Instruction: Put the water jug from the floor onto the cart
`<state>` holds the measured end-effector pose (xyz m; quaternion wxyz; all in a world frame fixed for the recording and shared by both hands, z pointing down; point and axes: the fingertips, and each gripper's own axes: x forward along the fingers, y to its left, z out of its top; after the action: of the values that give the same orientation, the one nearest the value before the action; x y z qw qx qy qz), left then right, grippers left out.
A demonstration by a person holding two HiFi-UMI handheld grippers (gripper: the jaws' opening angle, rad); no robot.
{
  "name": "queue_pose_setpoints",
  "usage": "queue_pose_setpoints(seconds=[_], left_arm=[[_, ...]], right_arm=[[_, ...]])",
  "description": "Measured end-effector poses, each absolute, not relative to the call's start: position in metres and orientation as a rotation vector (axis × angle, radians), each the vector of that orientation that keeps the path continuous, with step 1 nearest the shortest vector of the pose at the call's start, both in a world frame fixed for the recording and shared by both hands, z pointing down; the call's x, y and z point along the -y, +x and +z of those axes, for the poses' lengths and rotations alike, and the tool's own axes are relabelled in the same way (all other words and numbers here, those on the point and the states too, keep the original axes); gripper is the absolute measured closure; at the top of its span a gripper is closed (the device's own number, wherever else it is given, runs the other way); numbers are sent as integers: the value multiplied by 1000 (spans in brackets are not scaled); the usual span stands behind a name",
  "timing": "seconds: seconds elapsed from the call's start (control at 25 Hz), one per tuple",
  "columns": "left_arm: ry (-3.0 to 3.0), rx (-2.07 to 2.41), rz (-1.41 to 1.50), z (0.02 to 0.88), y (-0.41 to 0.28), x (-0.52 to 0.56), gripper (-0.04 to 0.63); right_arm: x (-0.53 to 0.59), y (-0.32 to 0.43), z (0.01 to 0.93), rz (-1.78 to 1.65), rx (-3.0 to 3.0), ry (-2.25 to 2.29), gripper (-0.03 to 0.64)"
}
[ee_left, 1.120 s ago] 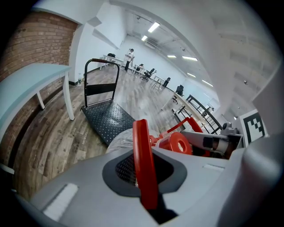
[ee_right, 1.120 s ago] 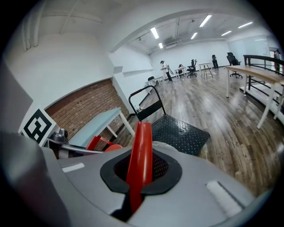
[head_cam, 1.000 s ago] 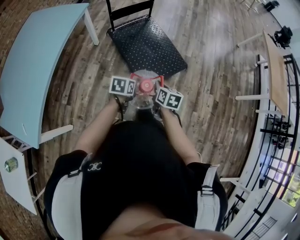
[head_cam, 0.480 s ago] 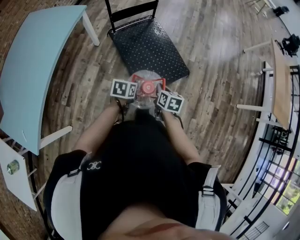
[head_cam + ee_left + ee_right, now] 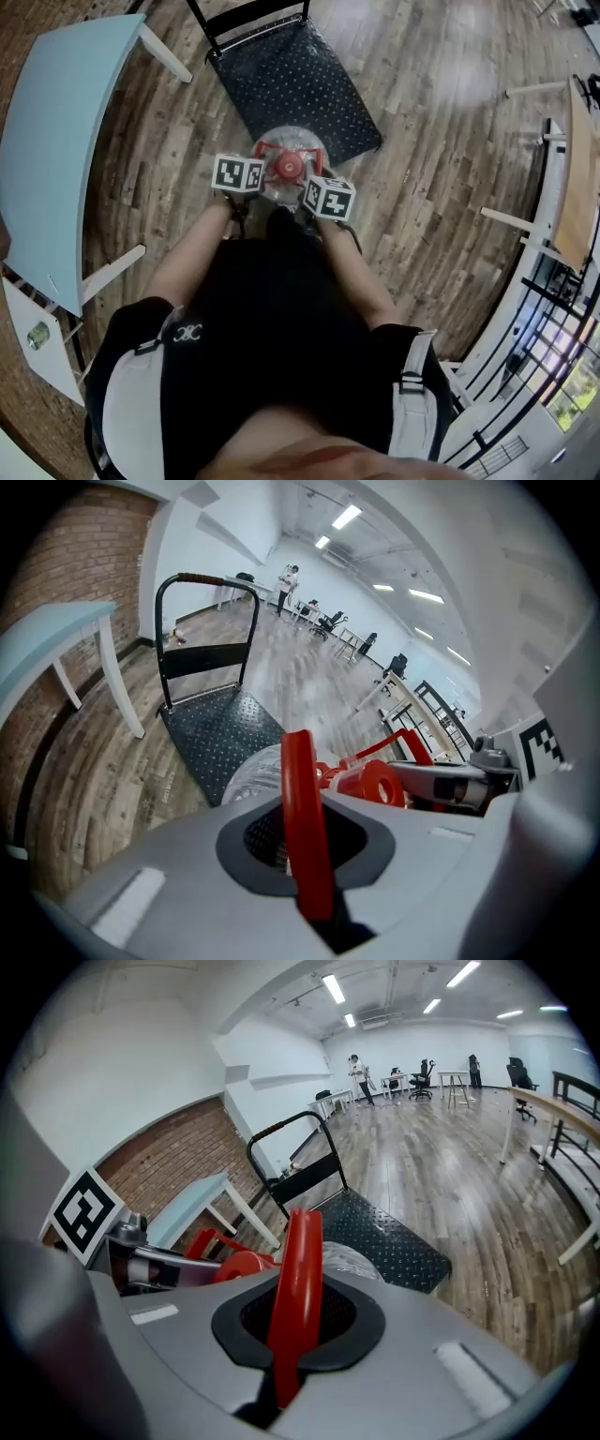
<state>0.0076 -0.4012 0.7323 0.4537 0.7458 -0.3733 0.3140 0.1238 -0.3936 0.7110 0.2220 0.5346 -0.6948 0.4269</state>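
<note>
Both tools and the water jug (image 5: 286, 161) between them have travelled forward from a second ago: in the head view the jug then hung over bare floor (image 5: 422, 216) just short of the cart (image 5: 309, 84), and now its round top overlaps the deck's near edge. I read that as the carry nearly over, with setting down on the deck the step to come; it is not done yet.

Nearest, the left tool (image 5: 305, 832) is pressed onto an upright strap of the jug's red handle (image 5: 302, 799), and the right tool (image 5: 292, 1316) pinches the handle's other strap in the same way. So the jug hangs from the two grips, close in front of the person's body.

Only the head view shows the jug against the deck from above, yet its marker cubes hide both grips. The gripper views show those grips plainly, plus the red cap (image 5: 380, 785) and the clear body (image 5: 251, 771) below it. They also show the studded deck just beyond the jug and the cart's push bar (image 5: 202, 581) at the far end. No view shows the jug's base, so I cannot tell how high it hangs above the deck.

Farther off, a pale blue table (image 5: 56, 141) stands to the left, well apart.
</note>
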Motion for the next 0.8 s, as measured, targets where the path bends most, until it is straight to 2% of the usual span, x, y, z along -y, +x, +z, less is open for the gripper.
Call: queue_pose_setpoints(seconds=[0.28, 0.8], left_arm=[[1773, 901, 814, 768, 27, 439, 571], [1697, 810, 889, 815, 34, 455, 571]], right_arm=[[434, 143, 747, 1149, 1873, 1474, 600], [445, 156, 801, 1264, 1636, 1478, 598]])
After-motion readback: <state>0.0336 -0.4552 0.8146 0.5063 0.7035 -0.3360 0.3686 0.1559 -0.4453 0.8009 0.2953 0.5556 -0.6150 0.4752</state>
